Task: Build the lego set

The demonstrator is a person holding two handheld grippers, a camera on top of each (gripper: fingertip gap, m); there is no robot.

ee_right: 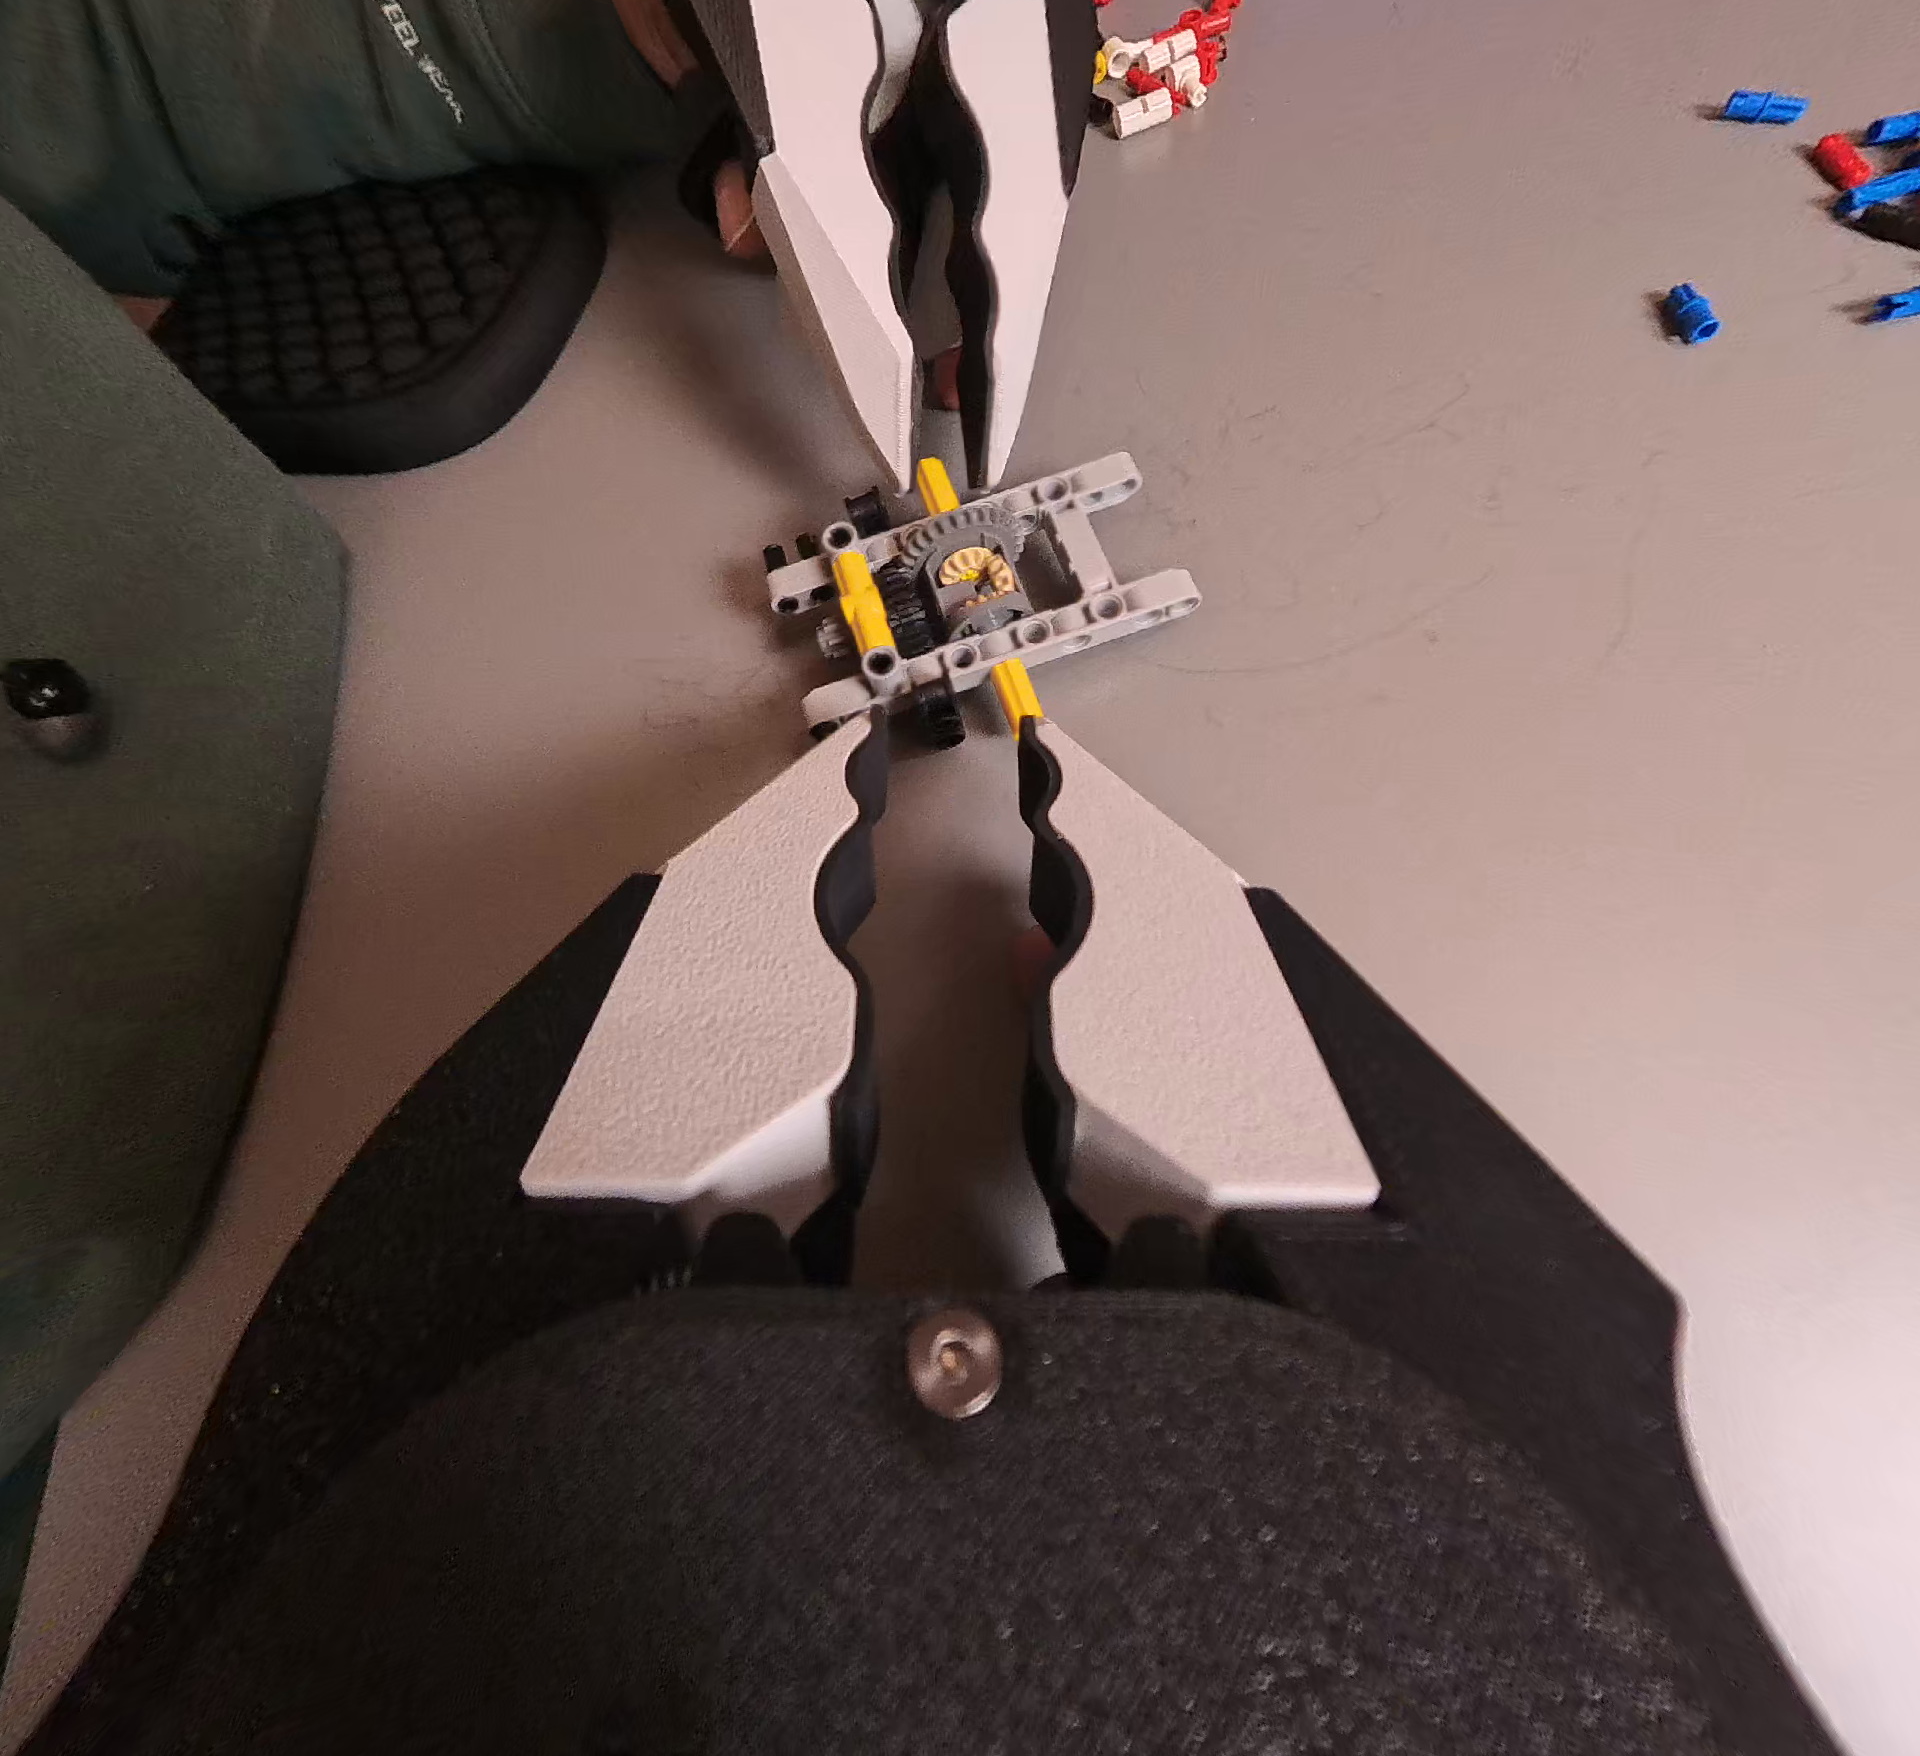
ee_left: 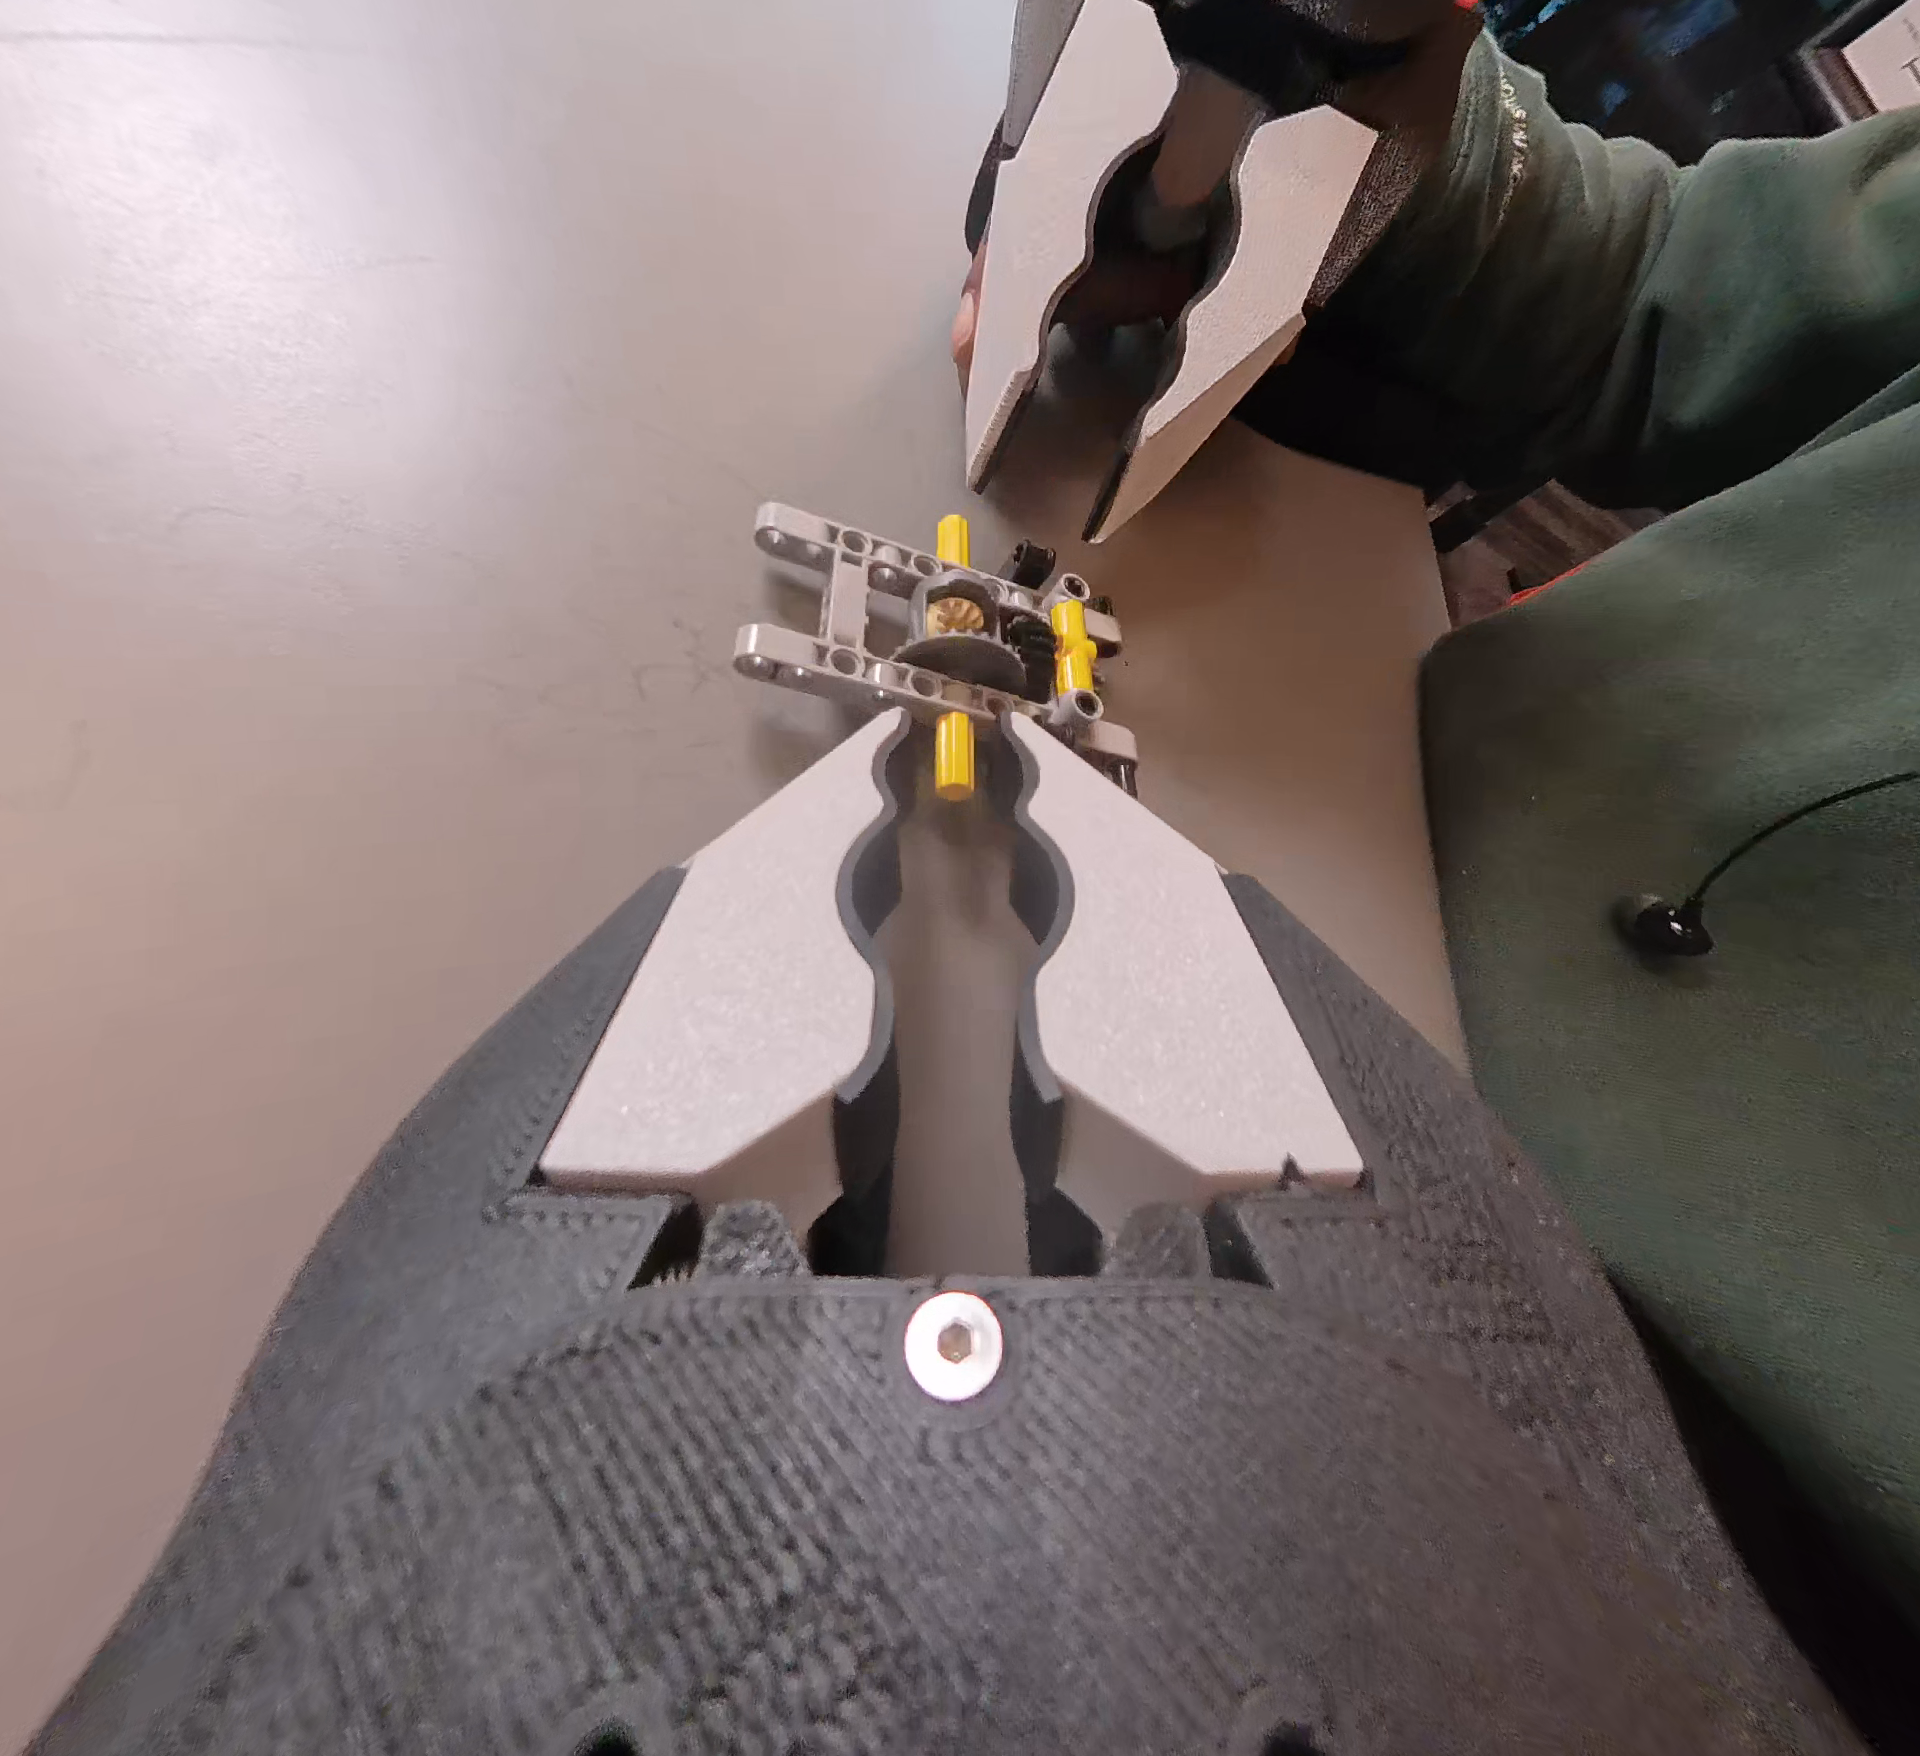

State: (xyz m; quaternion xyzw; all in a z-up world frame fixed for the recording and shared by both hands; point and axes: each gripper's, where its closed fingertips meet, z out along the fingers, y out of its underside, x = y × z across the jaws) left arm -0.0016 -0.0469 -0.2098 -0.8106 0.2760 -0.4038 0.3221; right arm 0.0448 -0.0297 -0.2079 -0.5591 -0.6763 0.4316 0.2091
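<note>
Lego assembly [ee_right: 971, 600] between grippers (yellow axle [ee_left: 953, 756] inside left gripper [ee_left: 951, 730]).

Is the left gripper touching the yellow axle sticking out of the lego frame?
Cannot tell. In the left wrist view the left gripper brackets the yellow axle with slim gaps, but the right wrist view hides contact.

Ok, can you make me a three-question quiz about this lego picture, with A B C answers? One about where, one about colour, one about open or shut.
1. Where is the lego model?
A) on the table, between the left gripper and the right gripper
B) inside a box
C) held up in the air

2. What colour are the rods sticking out of it?
A) green
B) yellow
C) purple

3. How are the right gripper's jaws?
A) shut on a blue piece
B) shut tight, empty
C) open

Answers: 1 A, it lies between both tips. 2 B, both rod ends are yellow. 3 C, table shows through the gap.
</note>
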